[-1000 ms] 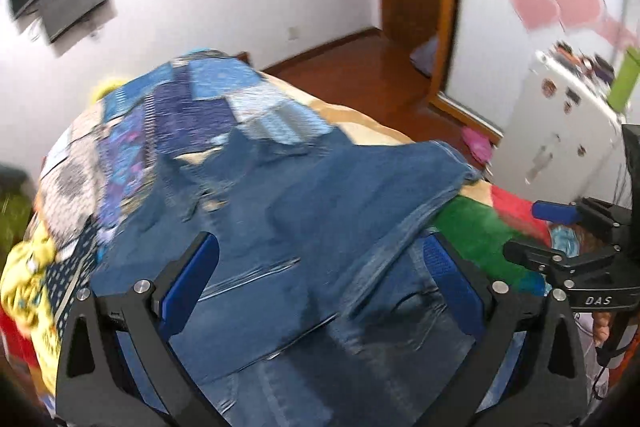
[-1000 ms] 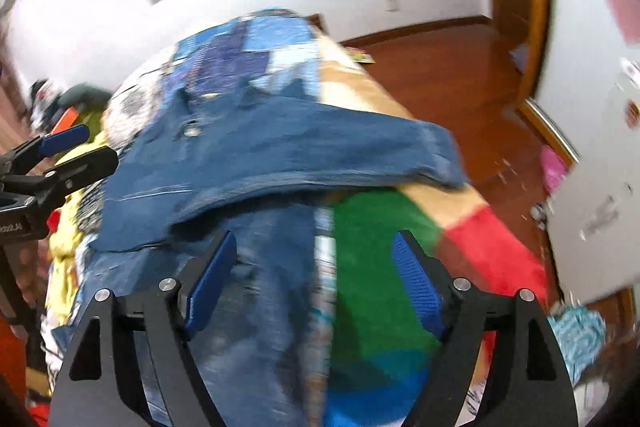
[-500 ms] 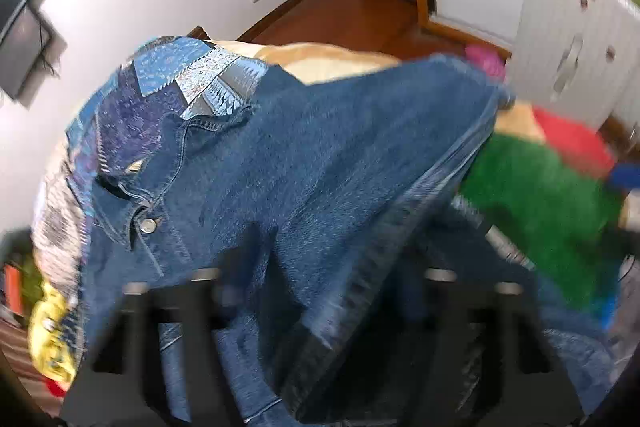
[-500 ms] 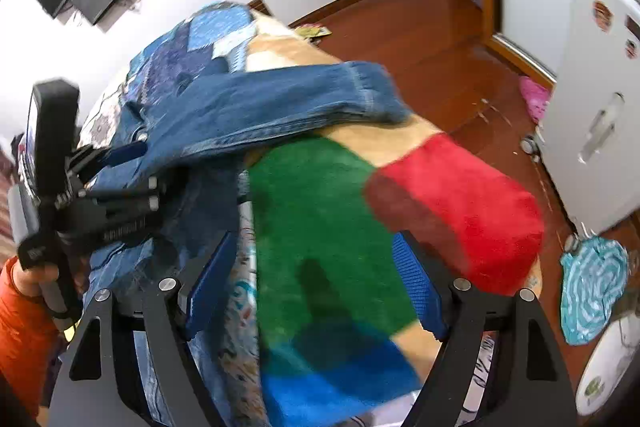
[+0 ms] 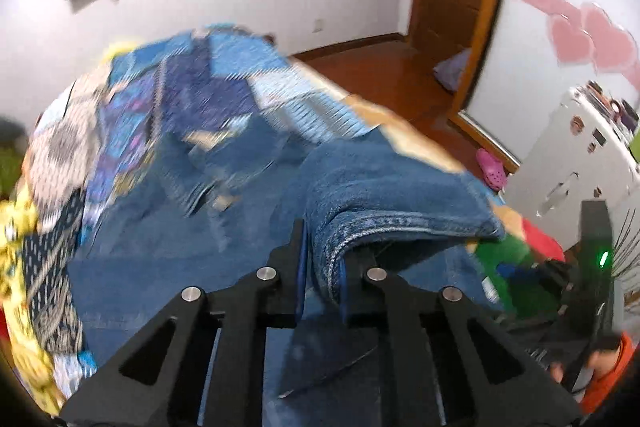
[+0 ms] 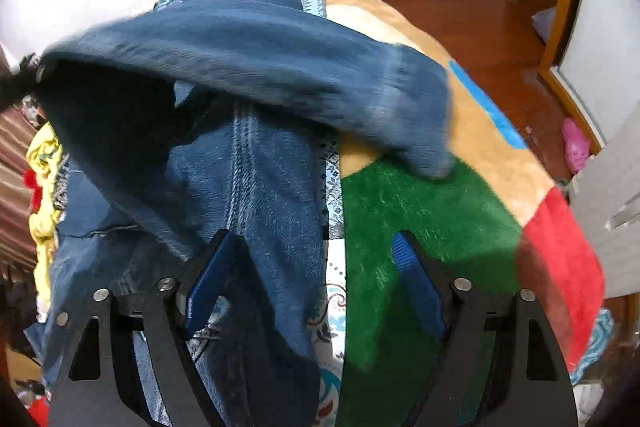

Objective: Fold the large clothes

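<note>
While the left gripper [image 5: 322,267] is closing its jaws on a sleeve seam of the denim jacket [image 5: 192,247] spread on the bed [image 6: 420,211], the right gripper [image 6: 308,279], jaws wide and opening, probably should take the side edge squarely.

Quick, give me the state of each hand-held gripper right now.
Left hand-held gripper: closing on a fold of the denim jacket.
Right hand-held gripper: open and opening wider, gripping nothing, over the jacket's edge and the blanket.
</note>
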`<state>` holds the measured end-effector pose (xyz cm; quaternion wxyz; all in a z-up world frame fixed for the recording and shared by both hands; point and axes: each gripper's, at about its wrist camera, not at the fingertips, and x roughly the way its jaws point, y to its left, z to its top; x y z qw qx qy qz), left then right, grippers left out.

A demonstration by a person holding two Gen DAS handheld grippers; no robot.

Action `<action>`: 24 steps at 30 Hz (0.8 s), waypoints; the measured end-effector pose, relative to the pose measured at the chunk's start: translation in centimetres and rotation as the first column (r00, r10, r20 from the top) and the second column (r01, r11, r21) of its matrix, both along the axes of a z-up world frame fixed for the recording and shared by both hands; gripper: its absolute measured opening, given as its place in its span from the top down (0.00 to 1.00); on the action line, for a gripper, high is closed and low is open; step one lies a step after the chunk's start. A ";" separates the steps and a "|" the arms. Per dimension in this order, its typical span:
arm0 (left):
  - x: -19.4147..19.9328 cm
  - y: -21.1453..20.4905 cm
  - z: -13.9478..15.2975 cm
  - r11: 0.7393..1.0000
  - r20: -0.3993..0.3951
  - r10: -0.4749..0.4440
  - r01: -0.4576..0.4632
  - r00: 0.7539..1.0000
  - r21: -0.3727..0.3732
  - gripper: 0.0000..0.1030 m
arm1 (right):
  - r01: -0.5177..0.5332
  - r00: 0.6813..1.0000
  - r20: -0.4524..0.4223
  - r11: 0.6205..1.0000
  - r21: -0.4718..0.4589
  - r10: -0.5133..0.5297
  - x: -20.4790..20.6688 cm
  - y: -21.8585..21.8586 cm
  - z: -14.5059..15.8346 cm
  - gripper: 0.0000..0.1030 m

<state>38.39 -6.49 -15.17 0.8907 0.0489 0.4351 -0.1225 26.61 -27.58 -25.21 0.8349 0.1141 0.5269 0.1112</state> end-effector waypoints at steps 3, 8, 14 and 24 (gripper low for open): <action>-0.9 4.4 -2.1 0.995 -0.067 0.091 -0.093 0.994 -0.021 0.75 | -0.017 1.000 -0.001 0.999 -0.038 0.017 -0.3 0.2 -0.3 0.20; -2.6 9.4 -5.7 0.977 -0.165 0.192 -0.204 0.967 -0.062 0.36 | -0.062 0.997 0.026 0.990 -0.128 0.066 -1.0 1.4 -0.4 0.17; -4.7 7.6 -7.3 0.982 -0.152 0.149 -0.128 0.977 0.140 0.30 | -0.066 0.998 0.015 0.986 -0.153 0.069 -0.7 1.3 -0.4 0.17; -4.9 -1.4 -1.7 0.965 0.026 -0.147 0.138 0.989 0.223 0.11 | 0.014 1.000 0.015 0.997 -0.081 -0.013 -0.8 0.1 1.1 0.16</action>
